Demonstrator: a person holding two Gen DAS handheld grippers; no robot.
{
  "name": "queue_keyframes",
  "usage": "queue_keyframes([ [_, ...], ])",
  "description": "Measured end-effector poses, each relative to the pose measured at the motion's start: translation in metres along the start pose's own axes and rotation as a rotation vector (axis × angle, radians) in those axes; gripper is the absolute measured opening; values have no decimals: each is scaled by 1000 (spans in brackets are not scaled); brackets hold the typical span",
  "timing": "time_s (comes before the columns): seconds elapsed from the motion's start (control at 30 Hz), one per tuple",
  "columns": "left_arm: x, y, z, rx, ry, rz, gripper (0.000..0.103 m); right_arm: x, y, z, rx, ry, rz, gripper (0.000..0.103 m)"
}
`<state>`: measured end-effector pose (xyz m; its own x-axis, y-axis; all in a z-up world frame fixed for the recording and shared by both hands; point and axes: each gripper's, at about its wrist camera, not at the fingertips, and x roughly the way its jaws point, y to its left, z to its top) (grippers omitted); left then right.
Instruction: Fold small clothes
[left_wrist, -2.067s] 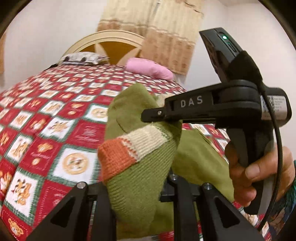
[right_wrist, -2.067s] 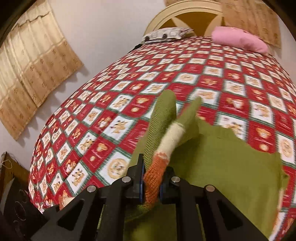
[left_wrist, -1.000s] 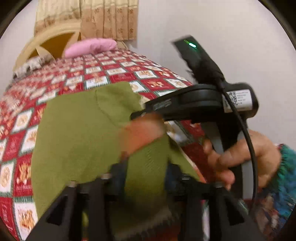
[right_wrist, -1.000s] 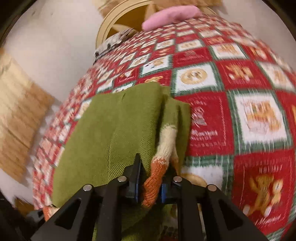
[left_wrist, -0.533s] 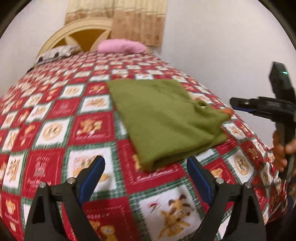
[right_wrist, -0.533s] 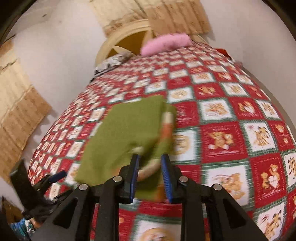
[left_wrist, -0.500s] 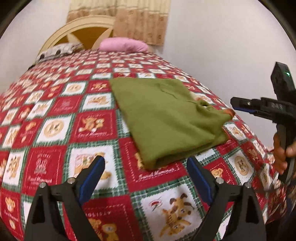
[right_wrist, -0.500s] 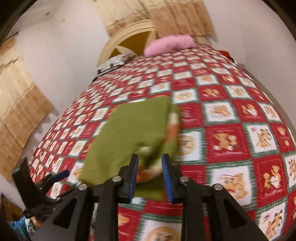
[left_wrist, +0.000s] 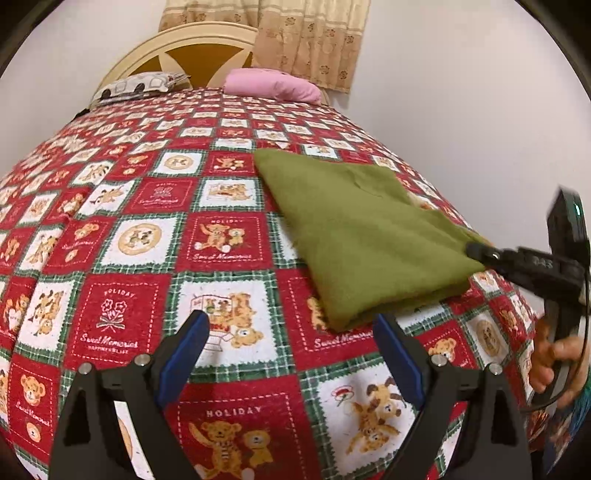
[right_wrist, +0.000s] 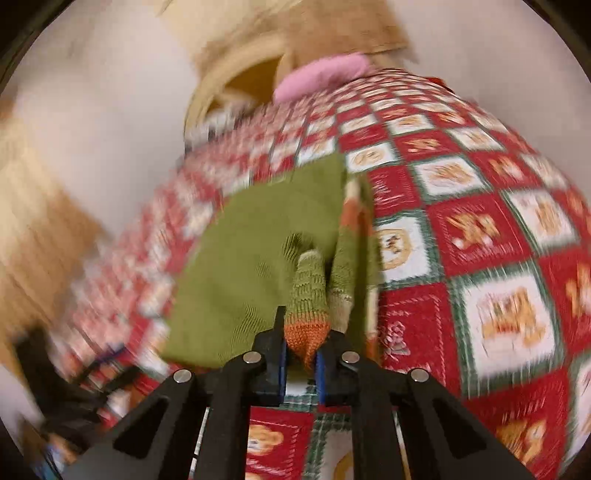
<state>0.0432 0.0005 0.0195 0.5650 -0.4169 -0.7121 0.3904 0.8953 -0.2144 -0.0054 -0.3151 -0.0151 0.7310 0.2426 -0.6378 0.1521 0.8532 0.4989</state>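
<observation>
A small green knitted sweater (left_wrist: 362, 236) lies folded flat on the red checked bedspread (left_wrist: 147, 258), toward the bed's right side. My left gripper (left_wrist: 290, 321) stands open just short of the sweater's near corner, with only bedspread between its blue pads. In the left wrist view my right gripper (left_wrist: 476, 251) reaches the sweater's right edge, held by a hand (left_wrist: 557, 362). The blurred right wrist view shows my right gripper (right_wrist: 301, 354) closing on the orange cuff (right_wrist: 306, 332) of a sleeve, which lies along the sweater (right_wrist: 251, 266).
A pink pillow (left_wrist: 273, 86) and a patterned pillow (left_wrist: 136, 86) lie at the head of the bed under a cream headboard (left_wrist: 184, 48). A beige curtain (left_wrist: 306, 37) hangs behind. A white wall runs close along the bed's right edge.
My left gripper let go of the sleeve, opened wide and drew back off the sweater. The sweater went from lifted to lying flat. My right gripper released the cuff, then shut on it again.
</observation>
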Motion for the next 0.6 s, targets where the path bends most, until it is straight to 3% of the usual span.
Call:
queue_keyframes([
  [0.07,6,4,0,-23,14,-5,92,13,-8,-13,5,47,-58,11],
  [0.13,12,7,0,-40,29,-4,92,22,-11,-25,7,67,-42,11],
  [0.27,16,8,3,-37,38,-3,92,16,-9,-19,-11,77,-37,12],
  [0.33,17,9,10,-28,26,2,92,7,-3,-14,-49,86,-56,19],
  [0.47,22,12,21,-42,4,1,92,-24,7,3,-74,-34,-106,56],
  [0.6,33,12,28,-88,17,-28,92,-20,25,23,-135,-68,-108,57],
])
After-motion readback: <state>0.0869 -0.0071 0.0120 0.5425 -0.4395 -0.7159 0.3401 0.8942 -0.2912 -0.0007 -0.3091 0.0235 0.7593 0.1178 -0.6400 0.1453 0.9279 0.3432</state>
